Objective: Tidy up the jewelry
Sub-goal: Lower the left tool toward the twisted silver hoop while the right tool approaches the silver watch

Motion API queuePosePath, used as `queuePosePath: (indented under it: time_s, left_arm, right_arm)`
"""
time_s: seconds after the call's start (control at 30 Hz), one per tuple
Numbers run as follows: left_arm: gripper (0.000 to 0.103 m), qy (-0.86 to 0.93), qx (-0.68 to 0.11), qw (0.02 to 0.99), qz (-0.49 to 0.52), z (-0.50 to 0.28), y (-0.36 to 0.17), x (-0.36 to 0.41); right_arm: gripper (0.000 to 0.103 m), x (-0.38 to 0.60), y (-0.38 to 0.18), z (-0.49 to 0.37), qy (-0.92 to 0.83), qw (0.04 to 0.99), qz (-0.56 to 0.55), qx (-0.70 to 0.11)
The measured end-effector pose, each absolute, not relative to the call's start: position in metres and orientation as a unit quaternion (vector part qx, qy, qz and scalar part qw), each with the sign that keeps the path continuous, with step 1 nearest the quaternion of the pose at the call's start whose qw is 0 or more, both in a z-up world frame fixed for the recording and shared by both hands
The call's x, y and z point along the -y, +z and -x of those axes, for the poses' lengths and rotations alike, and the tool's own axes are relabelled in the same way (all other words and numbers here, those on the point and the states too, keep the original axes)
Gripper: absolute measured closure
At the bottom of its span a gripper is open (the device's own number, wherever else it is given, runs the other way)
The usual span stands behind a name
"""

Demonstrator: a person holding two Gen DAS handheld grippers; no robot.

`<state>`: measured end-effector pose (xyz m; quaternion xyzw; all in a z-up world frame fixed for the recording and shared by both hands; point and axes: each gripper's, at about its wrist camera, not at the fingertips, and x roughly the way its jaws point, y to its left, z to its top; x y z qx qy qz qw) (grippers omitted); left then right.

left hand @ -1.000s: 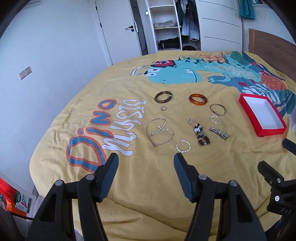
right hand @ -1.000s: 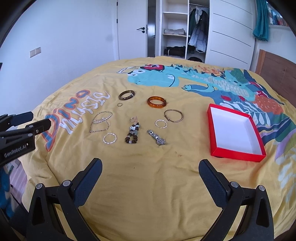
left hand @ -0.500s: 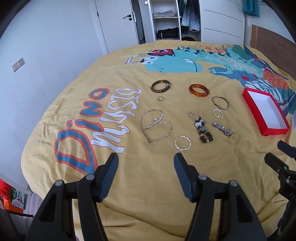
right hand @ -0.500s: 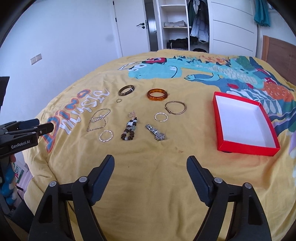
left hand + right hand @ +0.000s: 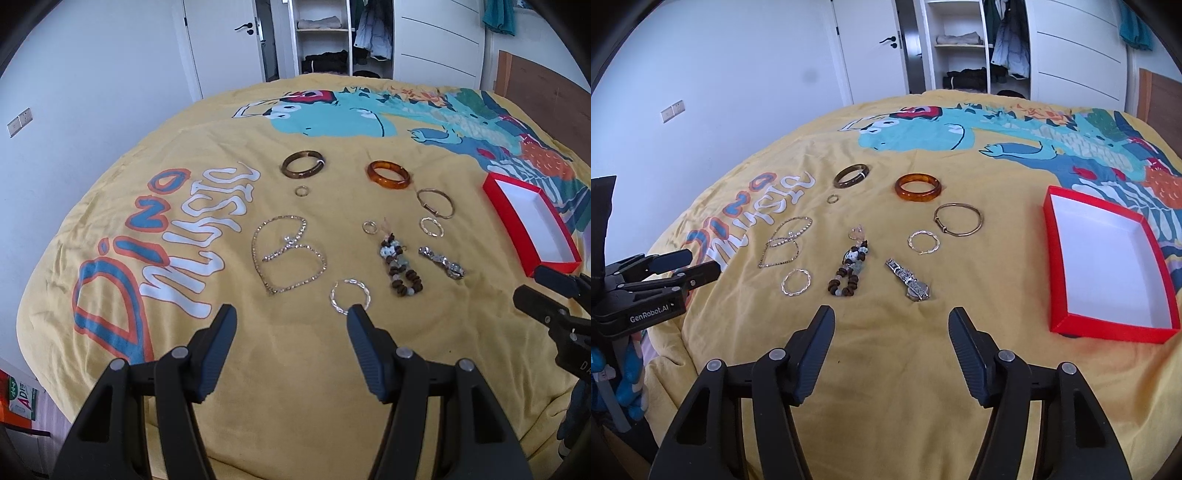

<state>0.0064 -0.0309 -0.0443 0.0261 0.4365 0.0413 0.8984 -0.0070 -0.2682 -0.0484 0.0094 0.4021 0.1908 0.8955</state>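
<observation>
closing right gripper (image 5: 891, 334), nothing between, jewelry (image 5: 843, 275) ahead

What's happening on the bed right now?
A person holds two grippers above a yellow dinosaur bedspread; neither holds anything. The left gripper is open near a twisted silver hoop. The right gripper is closing, empty, near a silver watch. The red cardboard box is empty.
</observation>
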Motion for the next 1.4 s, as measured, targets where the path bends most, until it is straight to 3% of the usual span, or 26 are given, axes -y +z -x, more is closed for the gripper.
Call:
queuePosePath:
  time_s: [0.47, 1.4]
  left_arm:
    - [0.043, 0.01, -0.478, 0.877, -0.034, -0.036, -0.076, 0.046]
    - [0.043, 0.027, -0.505, 0.863, 0.019, -0.064, -0.107, 0.04]
  right_arm:
    - [0.046, 0.248, -0.074, -0.033, 0.22, 0.877, 0.007, -0.427]
    - [0.047, 0.241, -0.109, -0.085, 0.241, 0.849, 0.049, -0.467]
